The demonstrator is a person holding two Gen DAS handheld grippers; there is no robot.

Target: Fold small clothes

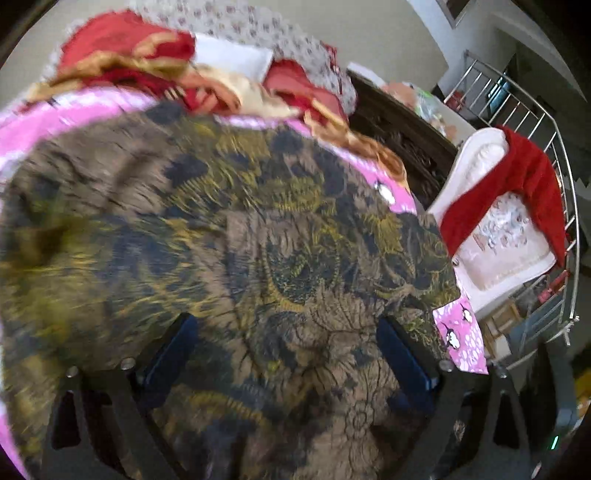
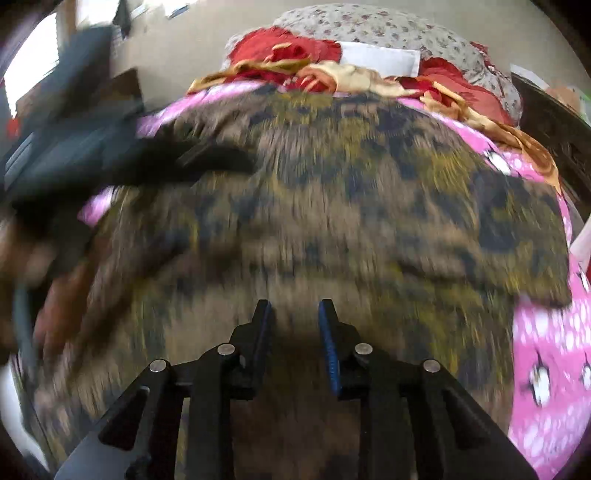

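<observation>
A brown garment [image 1: 258, 221] with a dark blue and yellow print lies spread over a pink bedsheet [image 1: 461, 339]. My left gripper [image 1: 288, 328] hovers over its near part, open wide, and the cloth bulges up between its two fingers. In the right wrist view the same garment [image 2: 351, 221] fills the middle, blurred. My right gripper [image 2: 294, 308] points down at it with a narrow gap between the pads and nothing pinched in that gap. At the left of that view the left gripper [image 2: 207, 162] shows as a dark blur over the garment's far left edge, with a hand [image 2: 22, 251] behind it.
A heap of red and gold clothes [image 1: 129, 55] and a floral pillow [image 2: 369, 26] lie at the far end of the bed. To the right stand a dark wooden bed end [image 1: 399, 136], a white chair [image 1: 491, 254] with a red cloth [image 1: 524, 184] over it, and a metal railing [image 1: 535, 122].
</observation>
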